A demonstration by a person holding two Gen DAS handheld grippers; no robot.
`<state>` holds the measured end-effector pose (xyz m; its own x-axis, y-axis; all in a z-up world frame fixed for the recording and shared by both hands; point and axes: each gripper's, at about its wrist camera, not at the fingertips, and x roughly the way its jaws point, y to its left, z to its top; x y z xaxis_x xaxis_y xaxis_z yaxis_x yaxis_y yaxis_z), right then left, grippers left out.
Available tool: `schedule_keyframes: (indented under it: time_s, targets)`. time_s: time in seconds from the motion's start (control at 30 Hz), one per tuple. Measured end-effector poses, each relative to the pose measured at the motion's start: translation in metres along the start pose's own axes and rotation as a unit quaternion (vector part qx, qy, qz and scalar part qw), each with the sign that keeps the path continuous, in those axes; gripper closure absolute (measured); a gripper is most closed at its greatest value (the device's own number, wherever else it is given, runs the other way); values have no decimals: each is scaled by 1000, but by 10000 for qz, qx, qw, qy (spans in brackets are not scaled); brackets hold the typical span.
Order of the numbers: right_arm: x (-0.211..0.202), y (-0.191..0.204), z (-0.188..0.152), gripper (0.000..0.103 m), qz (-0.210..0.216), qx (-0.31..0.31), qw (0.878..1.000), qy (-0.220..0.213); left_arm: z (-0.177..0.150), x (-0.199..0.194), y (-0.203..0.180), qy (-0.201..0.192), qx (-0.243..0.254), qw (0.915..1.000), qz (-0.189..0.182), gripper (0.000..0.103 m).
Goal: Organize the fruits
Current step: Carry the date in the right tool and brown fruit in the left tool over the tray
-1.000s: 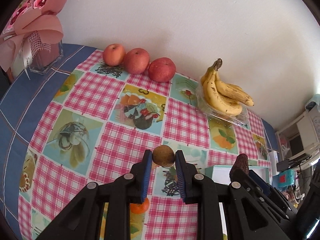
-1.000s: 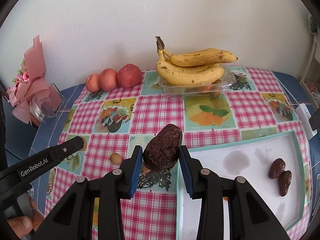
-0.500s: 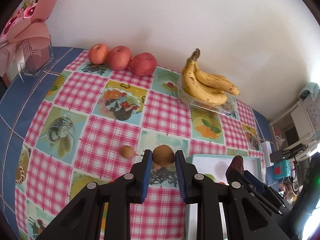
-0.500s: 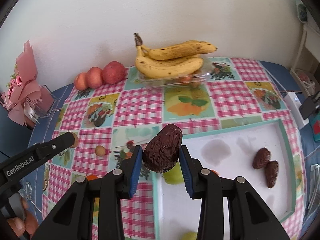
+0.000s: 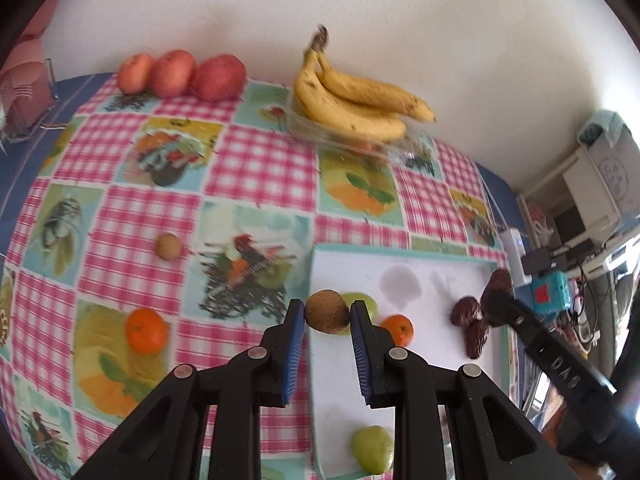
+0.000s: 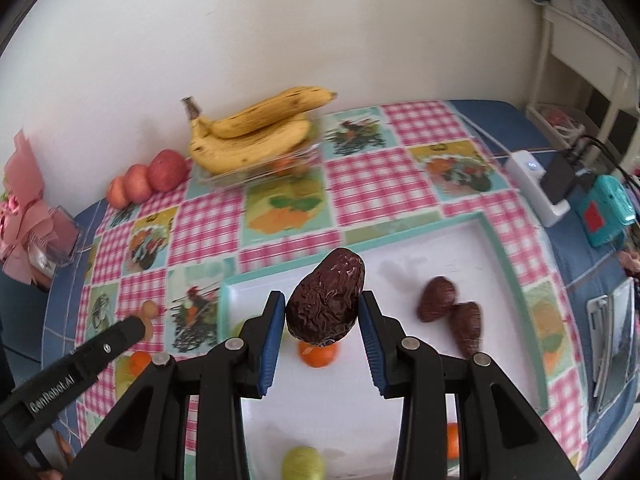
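Observation:
My left gripper is shut on a small round brown fruit and hangs over the left edge of the white, teal-rimmed tray. My right gripper is shut on a wrinkled dark date above the tray. Lying in the tray are two dates, an orange and two green fruits. On the cloth left of the tray lie another small brown fruit and an orange.
Bananas rest on a clear container at the back by the wall, three apples to their left. A pink bouquet stands at the table's left end. A white power strip, a teal device and cables lie right of the tray.
Both grippers have travelled to the right across the checked cloth, each keeping its fruit, and now hang over the white tray. The loose brown fruit and orange came into view on the left.

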<state>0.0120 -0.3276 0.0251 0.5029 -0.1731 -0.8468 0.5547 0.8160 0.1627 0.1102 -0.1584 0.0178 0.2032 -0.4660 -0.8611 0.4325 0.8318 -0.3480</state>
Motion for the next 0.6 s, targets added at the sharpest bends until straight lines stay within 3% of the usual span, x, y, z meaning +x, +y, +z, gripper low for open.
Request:
schedule_keyframes:
  time_s: [0.33,0.6]
  targets:
    - [5,-31,5,64,-172,129,9998,59,-15,38,-33,439,304,9985,70,78]
    - [12,-38,5,64,-127,158,9997,122,-22,57,-38,685,369,9969,144,78]
